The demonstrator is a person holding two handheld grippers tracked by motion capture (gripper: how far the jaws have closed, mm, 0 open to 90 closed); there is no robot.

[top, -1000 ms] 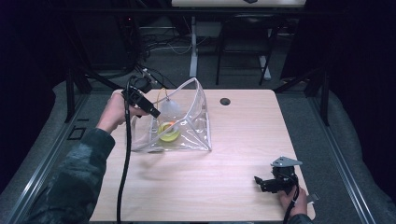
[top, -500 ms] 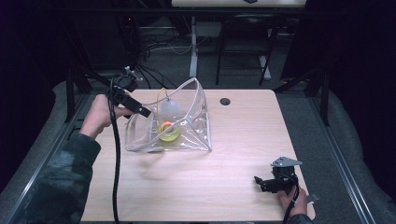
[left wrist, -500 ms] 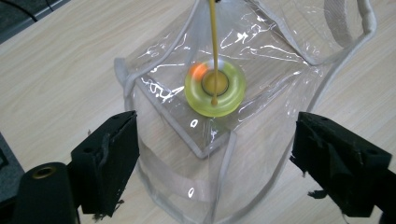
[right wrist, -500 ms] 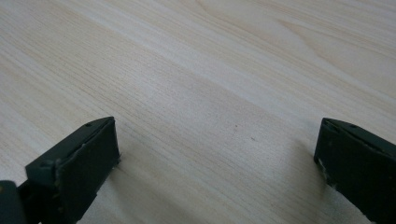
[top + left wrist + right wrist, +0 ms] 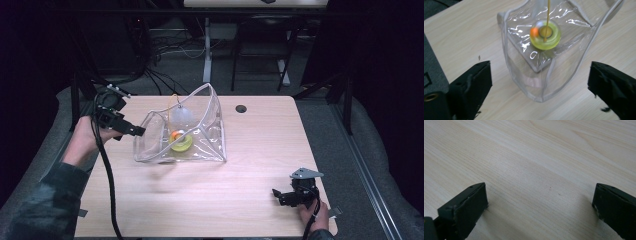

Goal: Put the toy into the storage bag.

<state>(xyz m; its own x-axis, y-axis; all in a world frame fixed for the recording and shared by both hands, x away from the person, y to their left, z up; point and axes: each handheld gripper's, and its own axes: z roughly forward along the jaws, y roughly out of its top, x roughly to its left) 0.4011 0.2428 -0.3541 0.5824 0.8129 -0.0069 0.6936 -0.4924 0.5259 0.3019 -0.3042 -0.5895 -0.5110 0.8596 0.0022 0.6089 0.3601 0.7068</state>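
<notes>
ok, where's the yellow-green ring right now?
The yellow-green ring lies inside the clear plastic bag at the table's left-centre in the high view, an orange ball against it, just right of the open left gripper.

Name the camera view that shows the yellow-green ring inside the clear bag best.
The left gripper view: the yellow-green ring sits close and sharp inside the clear bag, orange bead beside it. The high view shows it small through plastic; the right gripper view shows bare table.

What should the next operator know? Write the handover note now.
Left gripper: jaws have just been opening, now wide, nothing between them, beside the clear plastic pouch.
Right gripper: open, empty, low over the wooden table at its near right corner.
Inside the pouch: yellow-green ring with an orange bead, plus a pale rounded item.
Done: ring is in the pouch.
Left: probably closing the pouch.
</notes>
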